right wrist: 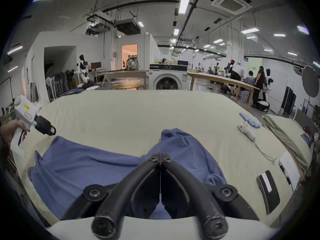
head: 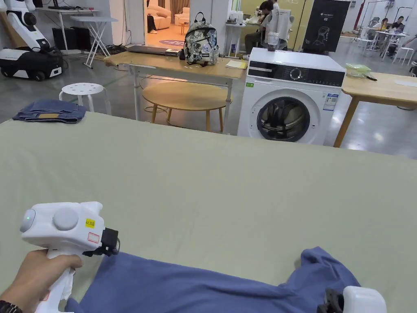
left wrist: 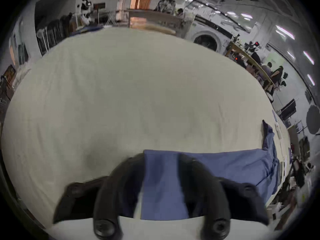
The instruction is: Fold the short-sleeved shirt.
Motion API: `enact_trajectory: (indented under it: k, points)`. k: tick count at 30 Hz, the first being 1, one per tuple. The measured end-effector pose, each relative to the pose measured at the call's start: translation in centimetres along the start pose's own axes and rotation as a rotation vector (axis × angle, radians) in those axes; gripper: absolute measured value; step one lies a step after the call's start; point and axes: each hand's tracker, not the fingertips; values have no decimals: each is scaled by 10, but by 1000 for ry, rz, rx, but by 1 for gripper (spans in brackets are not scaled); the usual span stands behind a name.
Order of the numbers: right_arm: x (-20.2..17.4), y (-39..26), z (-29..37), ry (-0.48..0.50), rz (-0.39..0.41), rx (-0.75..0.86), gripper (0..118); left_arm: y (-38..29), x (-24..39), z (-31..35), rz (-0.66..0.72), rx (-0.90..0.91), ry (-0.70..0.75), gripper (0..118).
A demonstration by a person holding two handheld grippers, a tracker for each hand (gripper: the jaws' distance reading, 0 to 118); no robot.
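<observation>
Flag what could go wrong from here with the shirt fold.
1. The left tool is open astride the edge of the blue short-sleeved shirt; closing could pinch the pale green table cover too.
2. The right tool is shut by the rumpled sleeve; folding now could trap creases.

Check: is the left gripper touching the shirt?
Cannot tell. Left gripper view: the shirt lies between the open jaws of the left gripper, but blur hides contact.
</observation>
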Motion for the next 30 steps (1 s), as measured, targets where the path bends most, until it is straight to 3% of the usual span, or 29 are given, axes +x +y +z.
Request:
enact_trajectory:
  k: [1, 2, 8, 10, 12, 13, 14, 24, 26, 28, 30]
  points:
    - [1, -2, -1, -7, 4, -10, 0, 3, 1, -7, -3, -34, 9, 52]
    - [3, -3, -3, -12, 7, -17, 0, 3, 7, -8, -7, -57, 12, 54]
    - [12, -11, -7, -29, 10, -56, 0, -4, 29, -33, -127, -162, 127, 54]
    - [14, -14, -8, -37, 15, -69, 0, 5, 22, -44, -112, -146, 156, 44]
    - [18, -16, -9, -39, 9, -78, 0, 5, 24, -43, -141, -116, 175, 22]
    - [19, -17, -9, -41, 5, -85, 0, 4, 22, -41, -151, -106, 173, 5]
    - [20, -18, -10, -42, 0, -92, 0, 5, 19, -41, -149, -96, 169, 0]
    - [64, 11, -45, -38, -46, -201, 0, -9, 21, 1, -129, 35, 91, 0]
    - [78, 25, -66, -24, -51, -263, 17, -12, 25, 10, -137, 59, 83, 0]
    - [93, 37, -92, -17, -66, -316, 52, -14, 28, 18, -140, 78, 77, 0]
    - [110, 39, -127, -13, -65, -374, 61, -16, 31, 24, -146, 100, 74, 0]
